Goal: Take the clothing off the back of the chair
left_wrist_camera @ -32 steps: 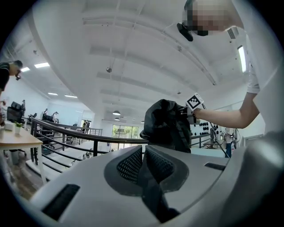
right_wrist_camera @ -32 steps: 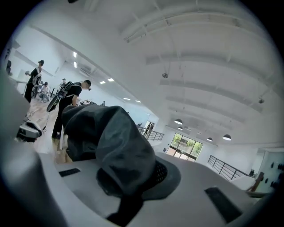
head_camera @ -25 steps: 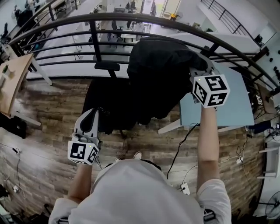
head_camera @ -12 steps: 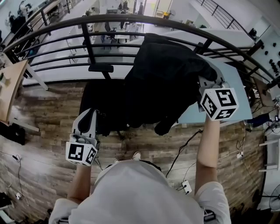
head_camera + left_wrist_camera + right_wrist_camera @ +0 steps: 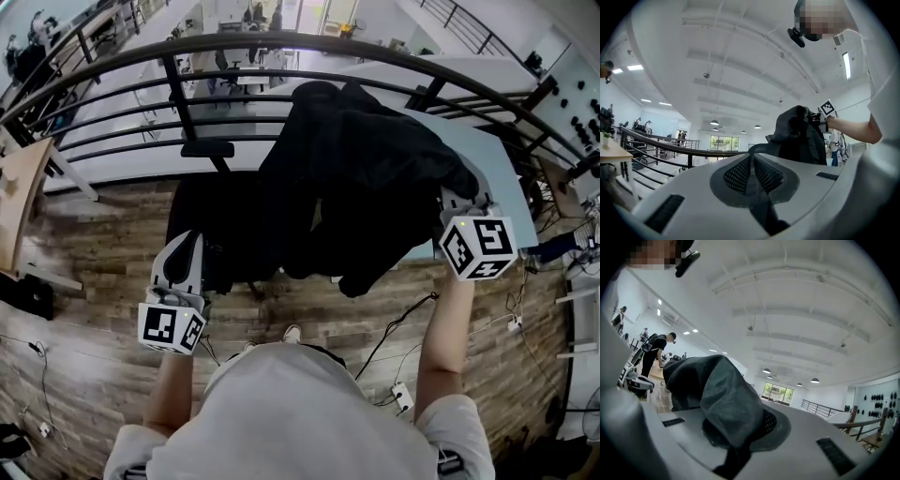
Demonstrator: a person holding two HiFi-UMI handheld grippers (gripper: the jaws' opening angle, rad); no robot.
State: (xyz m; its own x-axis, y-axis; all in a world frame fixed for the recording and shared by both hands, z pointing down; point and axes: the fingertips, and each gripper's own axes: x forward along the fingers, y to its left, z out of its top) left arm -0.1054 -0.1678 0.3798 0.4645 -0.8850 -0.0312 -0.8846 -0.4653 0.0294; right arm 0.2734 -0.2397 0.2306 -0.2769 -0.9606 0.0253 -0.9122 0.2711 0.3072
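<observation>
Head view: one black garment (image 5: pixel 375 178) hangs from the right gripper (image 5: pixel 457 199), overlapping one black chair (image 5: pixel 211 220); the left gripper (image 5: pixel 185 251) is apart from both.
Left gripper view: jaws pressed together, nothing between them.
Right gripper view: jaws pinching a fold of the garment (image 5: pixel 717 394).

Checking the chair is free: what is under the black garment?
Beneath the garment, the black office chair shows at its left edge and the pale table at its right. The chair's back is covered, so whether cloth touches it cannot be seen.
</observation>
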